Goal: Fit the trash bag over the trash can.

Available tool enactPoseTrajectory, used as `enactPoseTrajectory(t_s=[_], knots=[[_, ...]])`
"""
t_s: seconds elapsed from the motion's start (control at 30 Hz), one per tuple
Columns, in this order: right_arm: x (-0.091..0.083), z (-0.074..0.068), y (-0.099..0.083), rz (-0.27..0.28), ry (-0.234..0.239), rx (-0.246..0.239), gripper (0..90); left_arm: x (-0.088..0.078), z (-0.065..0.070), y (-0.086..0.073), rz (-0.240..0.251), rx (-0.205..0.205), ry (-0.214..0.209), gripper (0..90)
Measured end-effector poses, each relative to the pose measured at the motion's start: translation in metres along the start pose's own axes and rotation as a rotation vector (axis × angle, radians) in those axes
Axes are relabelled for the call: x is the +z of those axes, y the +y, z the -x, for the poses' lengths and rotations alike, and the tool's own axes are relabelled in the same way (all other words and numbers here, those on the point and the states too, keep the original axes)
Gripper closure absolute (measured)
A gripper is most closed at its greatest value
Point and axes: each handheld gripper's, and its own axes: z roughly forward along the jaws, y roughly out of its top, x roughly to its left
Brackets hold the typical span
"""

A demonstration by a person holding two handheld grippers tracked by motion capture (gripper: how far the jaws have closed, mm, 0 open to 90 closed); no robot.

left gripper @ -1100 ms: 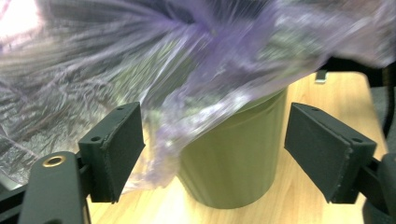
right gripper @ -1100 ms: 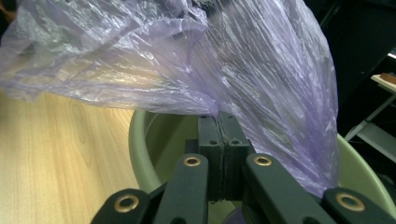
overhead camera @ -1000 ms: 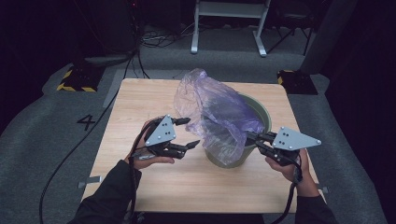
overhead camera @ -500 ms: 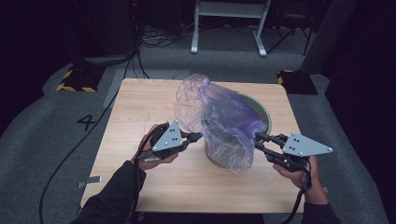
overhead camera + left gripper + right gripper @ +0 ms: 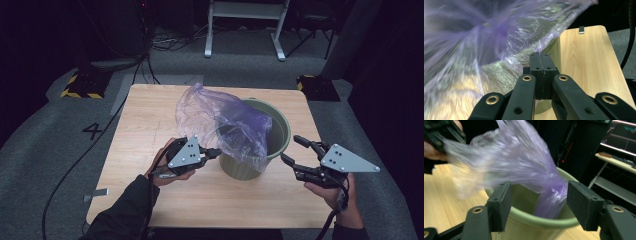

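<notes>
A thin purple plastic bag (image 5: 220, 125) billows over a green bin (image 5: 277, 145) on the wooden table (image 5: 150, 115). My left gripper (image 5: 217, 151) is at the bin's left side, shut on the bag's lower edge. In the left gripper view the film (image 5: 486, 37) is pinched between the closed jaws (image 5: 540, 55). My right gripper (image 5: 290, 148) stands open to the right of the bin. Its jaws have just been opening and nothing is between them. In the right gripper view its pads (image 5: 539, 205) frame the bin's rim (image 5: 544, 222), with the bag (image 5: 519, 157) beyond.
The bin stands toward the table's right half, with bare wood (image 5: 586, 62) to the left and front. On the grey floor there are yellow-and-black striped blocks (image 5: 80, 87), a white stand (image 5: 245, 25), cables and a painted number 4 (image 5: 92, 131).
The left gripper closed on the bag's edge. The right gripper let go of the bag, opened and drew back to the right. The bag swung left over the bin.
</notes>
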Motion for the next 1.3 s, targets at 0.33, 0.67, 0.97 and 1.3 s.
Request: enactPoseTrajectory(t_s=[0.33,0.67,0.97,1.3], knots=[[0.008,-0.016,0.032,0.05,0.048,0.0,34.2,0.012,0.007,0.0,-0.02,0.016,-0.023,89.9],[0.022,-0.041,0.048,0.026,0.098,-0.064,31.5,0.021,0.016,0.001,-0.041,0.032,-0.036,89.9],[0.044,-0.029,0.037,-0.078,0.01,-0.033,66.0,0.029,0.019,-0.007,-0.072,0.029,-0.047,89.9],[0.039,-0.025,0.014,-0.117,-0.057,-0.004,89.3,0.041,0.031,-0.014,-0.109,0.002,-0.016,86.0]])
